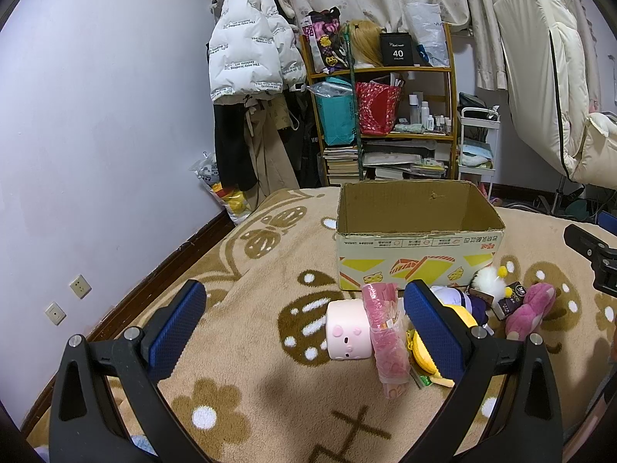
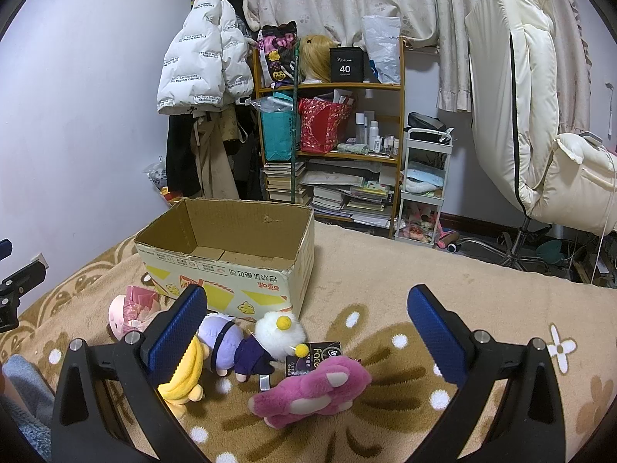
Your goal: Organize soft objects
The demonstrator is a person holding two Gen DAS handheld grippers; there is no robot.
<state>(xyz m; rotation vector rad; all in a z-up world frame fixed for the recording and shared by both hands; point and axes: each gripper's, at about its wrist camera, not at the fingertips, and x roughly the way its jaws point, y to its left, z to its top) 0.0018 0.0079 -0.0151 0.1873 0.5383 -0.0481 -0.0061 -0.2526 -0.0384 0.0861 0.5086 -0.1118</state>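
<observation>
An open cardboard box (image 1: 418, 247) stands on the tan blanket; in the right wrist view it (image 2: 231, 266) looks empty. In front of it lie a pink pig plush (image 1: 347, 332), a pink plastic packet (image 1: 385, 332), a yellow plush (image 2: 185, 378), a purple-haired doll (image 2: 231, 347), a white fluffy plush (image 2: 277, 332), a small black box (image 2: 316, 355) and a magenta bear plush (image 2: 312, 389). My left gripper (image 1: 304, 328) is open, above the blanket just before the pig plush. My right gripper (image 2: 308, 332) is open above the doll and the bear. Both are empty.
A wooden shelf (image 1: 385, 115) with bags and books stands behind the bed, with hanging coats (image 1: 246, 58) at its left. A white cart (image 2: 424, 185) and a cream reclining chair (image 2: 540, 135) stand at the right. The wall (image 1: 96, 115) runs along the left.
</observation>
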